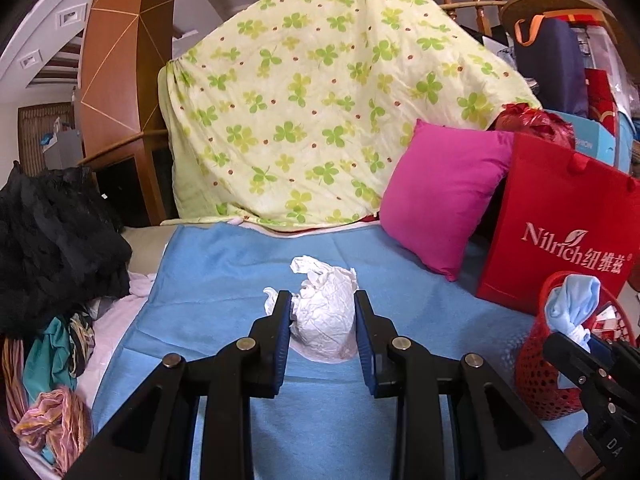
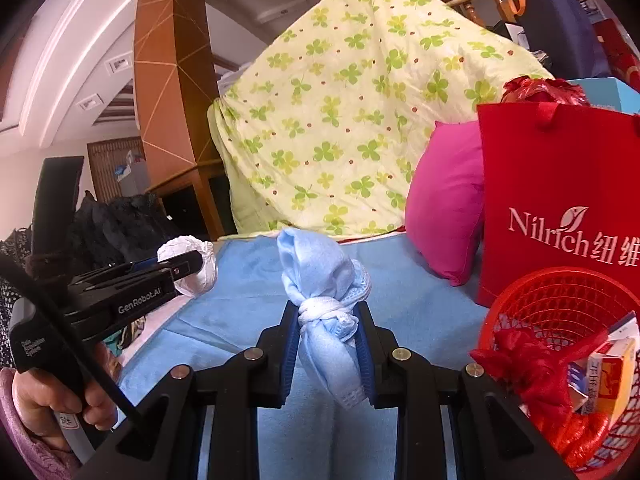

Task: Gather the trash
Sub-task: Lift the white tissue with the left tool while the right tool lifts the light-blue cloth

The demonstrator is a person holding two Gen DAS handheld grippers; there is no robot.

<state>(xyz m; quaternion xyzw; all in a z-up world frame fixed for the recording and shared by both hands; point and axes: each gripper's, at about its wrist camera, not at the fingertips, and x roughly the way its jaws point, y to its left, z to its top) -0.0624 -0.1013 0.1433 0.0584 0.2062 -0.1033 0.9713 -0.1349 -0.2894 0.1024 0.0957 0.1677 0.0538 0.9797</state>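
My left gripper is shut on a crumpled white paper wad, held just above the blue cloth. It also shows in the right wrist view with the white paper wad in it. My right gripper is shut on a knotted light-blue cloth bundle, held left of the red mesh trash basket. In the left wrist view the bundle hangs over the basket. The basket holds red plastic and a small carton.
A red Nilrich bag stands behind the basket, next to a pink pillow. A clover-print quilt covers the back. Black clothing and mixed fabrics pile at the left.
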